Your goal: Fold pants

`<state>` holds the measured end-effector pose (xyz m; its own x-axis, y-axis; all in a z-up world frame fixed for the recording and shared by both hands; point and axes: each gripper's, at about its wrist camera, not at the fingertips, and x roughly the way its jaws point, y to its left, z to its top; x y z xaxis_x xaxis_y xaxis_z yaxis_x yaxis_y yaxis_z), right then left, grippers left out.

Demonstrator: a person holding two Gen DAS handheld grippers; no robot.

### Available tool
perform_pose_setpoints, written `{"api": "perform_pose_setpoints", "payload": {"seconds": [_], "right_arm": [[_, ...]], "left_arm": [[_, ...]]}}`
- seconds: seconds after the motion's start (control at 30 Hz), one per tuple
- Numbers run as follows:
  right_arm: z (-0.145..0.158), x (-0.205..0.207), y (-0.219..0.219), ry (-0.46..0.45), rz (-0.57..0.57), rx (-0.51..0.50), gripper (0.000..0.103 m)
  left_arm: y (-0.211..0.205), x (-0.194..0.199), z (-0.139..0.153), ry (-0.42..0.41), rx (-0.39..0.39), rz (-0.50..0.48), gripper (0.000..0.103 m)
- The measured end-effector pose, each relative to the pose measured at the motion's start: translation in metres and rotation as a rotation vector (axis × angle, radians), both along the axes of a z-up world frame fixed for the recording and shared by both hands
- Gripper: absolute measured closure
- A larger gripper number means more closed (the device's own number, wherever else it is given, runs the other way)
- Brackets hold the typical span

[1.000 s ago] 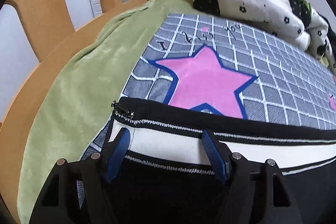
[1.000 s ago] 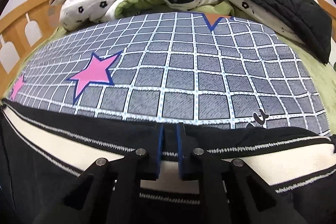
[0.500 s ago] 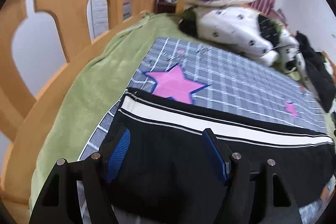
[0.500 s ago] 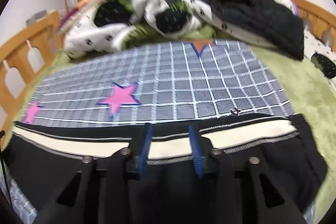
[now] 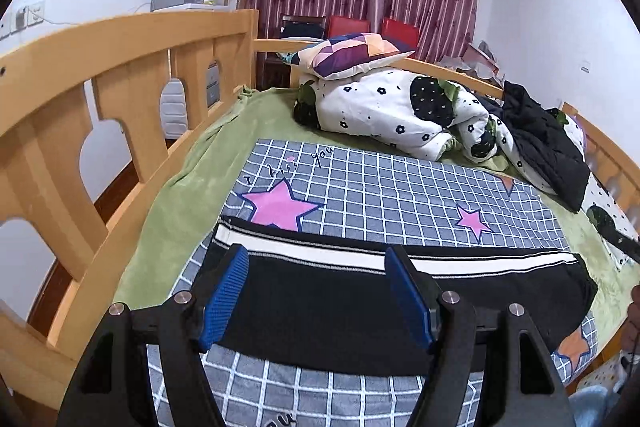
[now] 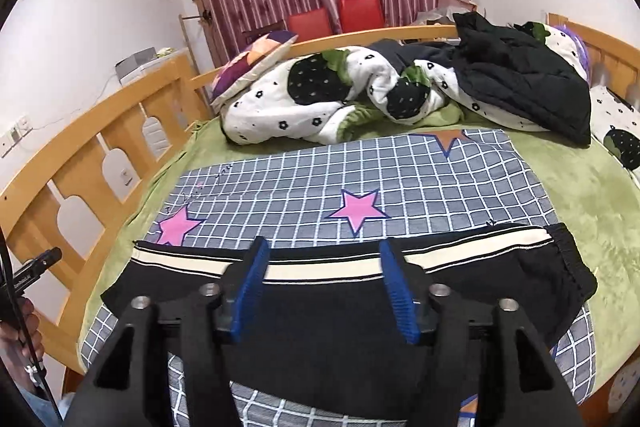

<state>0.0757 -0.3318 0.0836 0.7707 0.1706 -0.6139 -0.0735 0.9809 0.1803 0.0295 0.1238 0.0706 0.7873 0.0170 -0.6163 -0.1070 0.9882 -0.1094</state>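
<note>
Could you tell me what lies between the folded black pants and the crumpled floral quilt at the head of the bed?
Only the grey checked star-print sheet lies between the pants and quilt, then a strip of green blanket; both wrist views show it.

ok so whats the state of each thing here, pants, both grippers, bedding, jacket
black pants with white stripe: folded into a flat band across the grid sheet, nothing gripping them
left gripper: open, above the pants
right gripper: open, above the pants
grey grid sheet with pink stars: spread flat
white flower-print quilt: bunched up
patchwork pillow: resting on the quilt
black jacket: crumpled
</note>
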Motion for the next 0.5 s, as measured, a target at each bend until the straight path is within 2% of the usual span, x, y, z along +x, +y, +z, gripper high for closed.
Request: {"api": "perform_pose_setpoints", "payload": {"seconds": [0.1, 0.2, 0.27, 0.33, 0.4, 0.5], "right_arm": [[-0.016, -0.007, 0.01, -0.03, 0.021, -0.027, 0.037], [-0.055, -0.006, 0.011, -0.036, 0.056, -0.003, 0.037], [-0.084, 0.002, 0.011, 0.011, 0.058, 0.012, 0.037], [-0.104, 0.013, 0.009, 0.059, 0.045, -0.013, 0.04], [-0.111, 0.021, 0.008, 0.098, 0.028, -0.035, 0.044], [-0.113, 0.024, 0.006, 0.07, 0.02, -0.026, 0.044]], "left_arm": [[0.012, -0.007, -0.029, 0.019, -0.054, 0.032, 0.034], [0.035, -0.014, -0.078, 0.044, -0.173, 0.081, 0.034], [0.055, -0.015, -0.121, 0.088, -0.27, 0.098, 0.034], [0.067, -0.015, -0.15, 0.111, -0.318, 0.103, 0.034], [0.088, -0.013, -0.177, 0.129, -0.37, 0.153, 0.034], [0.115, -0.003, -0.203, 0.182, -0.466, 0.204, 0.036]]}}
